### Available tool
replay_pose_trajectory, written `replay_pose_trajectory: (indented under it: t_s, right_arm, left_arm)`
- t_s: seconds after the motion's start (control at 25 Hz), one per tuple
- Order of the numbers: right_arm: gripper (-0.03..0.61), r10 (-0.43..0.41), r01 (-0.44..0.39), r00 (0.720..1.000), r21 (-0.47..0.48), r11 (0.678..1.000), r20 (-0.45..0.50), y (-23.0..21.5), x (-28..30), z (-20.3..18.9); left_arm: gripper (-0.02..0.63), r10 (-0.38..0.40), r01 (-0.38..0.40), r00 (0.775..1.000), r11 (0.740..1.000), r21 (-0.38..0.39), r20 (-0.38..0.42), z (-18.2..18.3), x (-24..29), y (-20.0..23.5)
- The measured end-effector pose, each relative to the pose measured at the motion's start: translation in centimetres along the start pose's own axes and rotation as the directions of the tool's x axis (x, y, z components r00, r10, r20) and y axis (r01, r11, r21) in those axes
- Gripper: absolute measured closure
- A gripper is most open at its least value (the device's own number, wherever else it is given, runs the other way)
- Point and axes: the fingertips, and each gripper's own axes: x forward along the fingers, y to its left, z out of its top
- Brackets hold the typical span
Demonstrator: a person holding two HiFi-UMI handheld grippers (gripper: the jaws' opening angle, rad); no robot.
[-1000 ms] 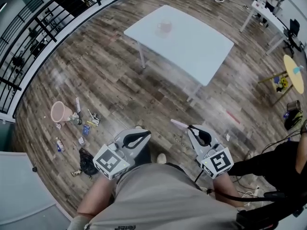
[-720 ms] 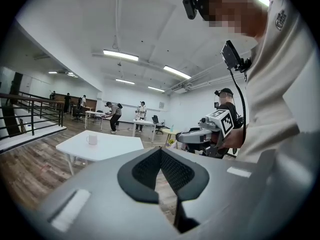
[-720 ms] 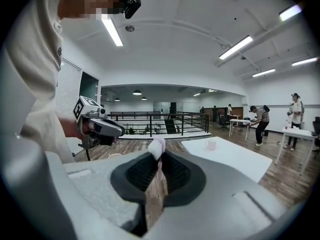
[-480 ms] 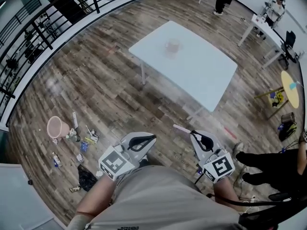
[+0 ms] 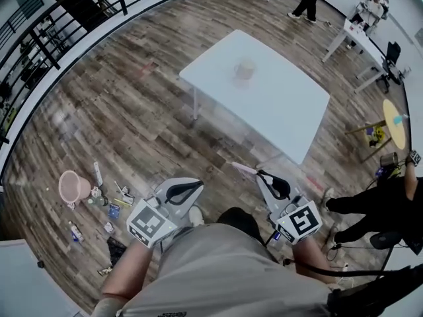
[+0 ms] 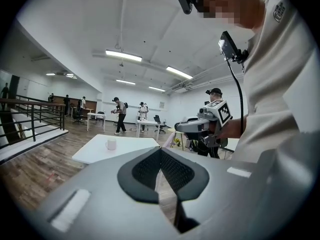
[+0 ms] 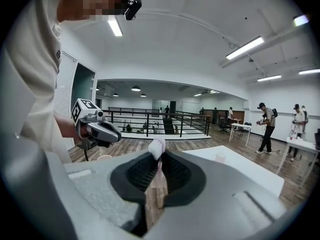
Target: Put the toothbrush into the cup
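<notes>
Pointing forward, right gripper [image 5: 260, 174], jaws pinching toothbrush [image 7: 156, 147]

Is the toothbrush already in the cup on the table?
No, the toothbrush sticks out of the right claw, far from the cup on the white table.

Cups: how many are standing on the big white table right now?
1. The cup stands alone on the white table, toward its far edge in the head view. The whole tabletop shows there, so none should be hidden.
</notes>
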Motion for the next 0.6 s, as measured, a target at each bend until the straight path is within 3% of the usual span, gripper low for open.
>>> replay_pose_trajectory:
  t_s: [0.32,0.6]
  right_arm:
    - [0.554,0.025,-0.025,0.999,0.008,1.0,-0.033,-1.8,4.3,0.5]
    - [0.554,0.034,-0.034,0.999,0.015,0.999,-0.015,-7.4,8.6,0.5]
  left_arm:
    - [0.607,0.006,-0.006,1.0,1.0,-0.004,0.017,1.0,1.5,4.5]
    - [0.607,0.024,-0.024,1.0,0.999,-0.035,0.002,2.3,5.4,9.1]
